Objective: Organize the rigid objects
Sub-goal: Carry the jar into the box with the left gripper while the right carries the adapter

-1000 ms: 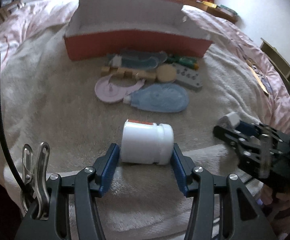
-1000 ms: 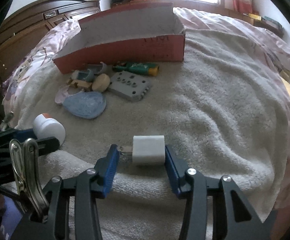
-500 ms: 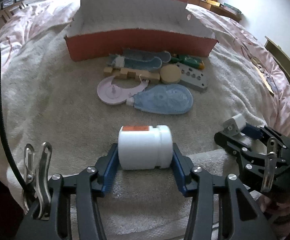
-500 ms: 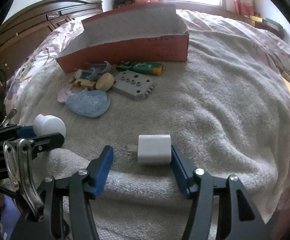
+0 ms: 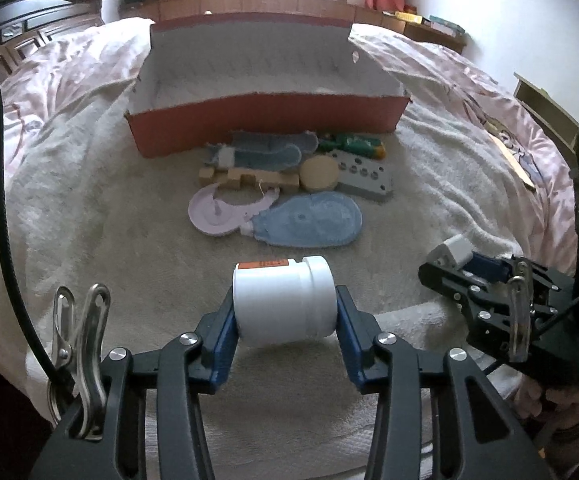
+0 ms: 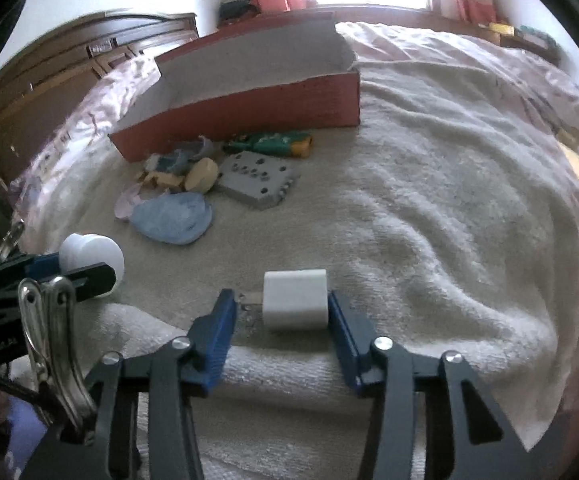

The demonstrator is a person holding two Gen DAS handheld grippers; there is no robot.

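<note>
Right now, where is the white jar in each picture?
Left wrist view: the white jar lies sideways at bottom centre, between the blue pads of the left hand-held gripper.
Right wrist view: the same jar peeks out at the left edge, in that gripper.
Shared landmark: the red box sits behind the toy pile in both.

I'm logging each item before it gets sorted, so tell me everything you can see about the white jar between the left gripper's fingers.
The white jar looks like smooth plastic: a squat round tub with a wider screw lid at the picture's right and an orange label strip on top. It lies on its side, held end to end by the left gripper, one blue pad on its base, the other on its lid. It sits low over the cream towel, nearer the camera than the red box.
</note>
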